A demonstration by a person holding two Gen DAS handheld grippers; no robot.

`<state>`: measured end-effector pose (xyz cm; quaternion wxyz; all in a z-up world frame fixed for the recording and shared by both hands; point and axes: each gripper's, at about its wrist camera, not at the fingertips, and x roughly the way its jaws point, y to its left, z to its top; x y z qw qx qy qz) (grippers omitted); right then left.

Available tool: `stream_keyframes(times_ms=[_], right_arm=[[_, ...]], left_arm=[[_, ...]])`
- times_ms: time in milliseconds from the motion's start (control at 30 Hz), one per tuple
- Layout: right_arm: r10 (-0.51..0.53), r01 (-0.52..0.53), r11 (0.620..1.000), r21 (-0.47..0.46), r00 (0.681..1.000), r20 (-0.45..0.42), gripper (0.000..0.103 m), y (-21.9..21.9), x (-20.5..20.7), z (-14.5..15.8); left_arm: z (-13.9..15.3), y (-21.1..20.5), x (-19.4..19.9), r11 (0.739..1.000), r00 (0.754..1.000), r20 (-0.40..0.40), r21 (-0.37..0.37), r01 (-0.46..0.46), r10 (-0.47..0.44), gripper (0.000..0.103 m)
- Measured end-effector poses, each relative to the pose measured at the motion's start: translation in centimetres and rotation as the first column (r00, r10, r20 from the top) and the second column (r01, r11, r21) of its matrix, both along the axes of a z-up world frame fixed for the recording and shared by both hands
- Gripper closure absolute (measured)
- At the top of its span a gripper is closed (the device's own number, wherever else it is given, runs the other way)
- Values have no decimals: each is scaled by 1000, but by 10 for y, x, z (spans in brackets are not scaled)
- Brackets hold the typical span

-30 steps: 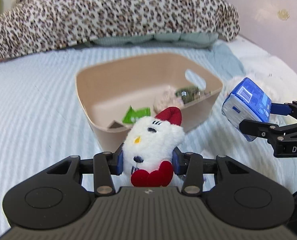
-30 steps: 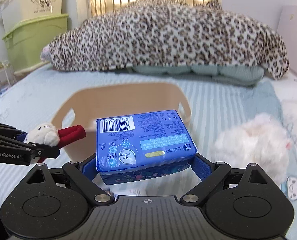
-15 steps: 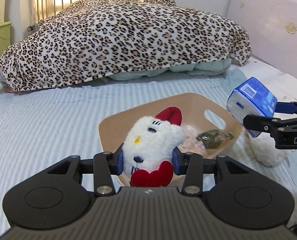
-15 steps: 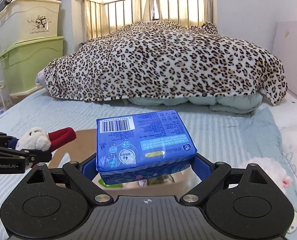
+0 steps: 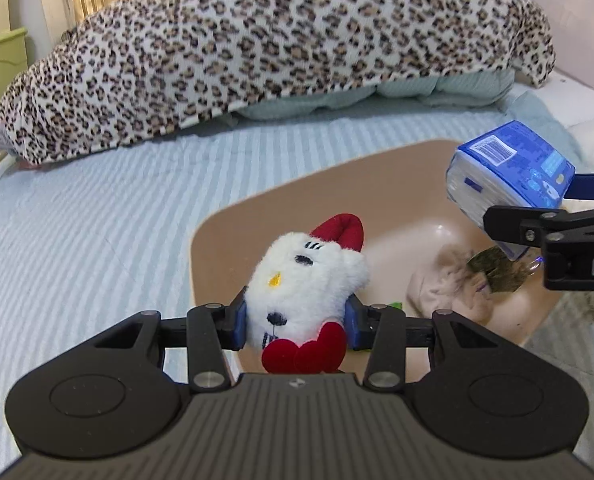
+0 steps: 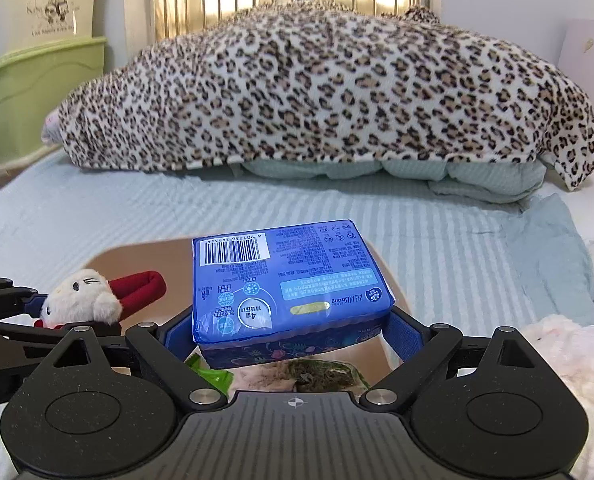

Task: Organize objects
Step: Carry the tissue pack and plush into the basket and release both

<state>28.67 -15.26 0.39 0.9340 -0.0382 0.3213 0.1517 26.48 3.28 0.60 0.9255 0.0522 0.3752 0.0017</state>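
Observation:
My left gripper (image 5: 295,322) is shut on a white plush cat with a red bow (image 5: 305,280) and holds it over the near left part of the beige bin (image 5: 217,232). The plush also shows in the right wrist view (image 6: 81,300). My right gripper (image 6: 287,330) is shut on a blue tissue pack (image 6: 285,280) and holds it above the bin (image 6: 137,252); the pack shows at the right of the left wrist view (image 5: 509,164). Inside the bin lie a beige fluffy item (image 5: 441,284), a dark green packet (image 6: 325,374) and a bright green wrapper (image 6: 213,374).
The bin sits on a striped light-blue bed sheet (image 5: 77,240). A leopard-print blanket (image 6: 337,96) lies across the back of the bed. A white fluffy plush (image 6: 569,352) lies to the right of the bin. Green and cream storage boxes (image 6: 29,72) stand at left.
Both grippers have moved forward and over the bin with their loads. The bin now lies lower and closer in both views. Both grips are unchanged.

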Motion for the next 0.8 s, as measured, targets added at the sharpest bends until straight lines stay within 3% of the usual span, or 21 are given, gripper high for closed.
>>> stream_keyframes(times_ms=[200,333,500,800], right_arm=[[10,-13,999,-45,998,-69,9,9,12,-27],[6,-10,999,-37,996,-94,5,6,11,-35],[7,-8,1000,-3,997,-81,5,-5,-2,-23],[16,-17,999,-35,999,-40,2,-28,-47,5]], left_arm=[[-19,1,8,1000,998,-58,-14,13,-14,55],[-14,0,4,1000,999,-48,-7,10,-10,52],[9,-6,-10,1000,1000,-16,-4,5,-5,33],[42,-17,-49,1000,999,33,-23,19,-18,26]])
